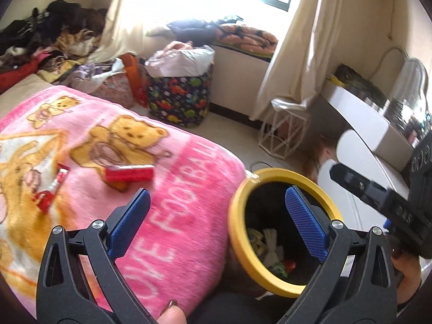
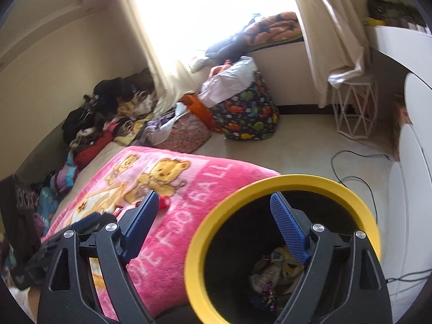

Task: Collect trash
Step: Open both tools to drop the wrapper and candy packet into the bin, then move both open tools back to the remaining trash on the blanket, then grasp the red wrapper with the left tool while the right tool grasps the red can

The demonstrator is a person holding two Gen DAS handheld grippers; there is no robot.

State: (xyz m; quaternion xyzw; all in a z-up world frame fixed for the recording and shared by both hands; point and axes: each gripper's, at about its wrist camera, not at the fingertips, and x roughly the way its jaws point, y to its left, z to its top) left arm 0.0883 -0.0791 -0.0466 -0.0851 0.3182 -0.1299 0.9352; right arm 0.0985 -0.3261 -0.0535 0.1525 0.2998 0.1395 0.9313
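Observation:
A black bin with a yellow rim (image 1: 237, 208) (image 2: 297, 182) stands beside the bed and holds crumpled wrappers (image 1: 270, 245) (image 2: 272, 272). Two red wrappers lie on the pink teddy-bear blanket (image 1: 189, 189) (image 2: 189, 189): a long one (image 1: 129, 173) (image 2: 164, 202) and a smaller one (image 1: 52, 190) to its left. My left gripper (image 1: 216, 202) is open and empty over the blanket's edge and the bin. My right gripper (image 2: 214, 206) is open and empty, one finger over the bin's mouth. The right gripper also shows in the left wrist view (image 1: 378, 197).
A dinosaur-print basket (image 1: 179, 95) (image 2: 249, 113) with plastic bags stands on the floor by the window. Piled clothes (image 1: 48, 35) (image 2: 108, 113) lie at the bed's far side. A white wire stool (image 1: 283, 132) (image 2: 353, 110), white furniture (image 1: 359, 113) and floor cables (image 2: 351, 167) are on the right.

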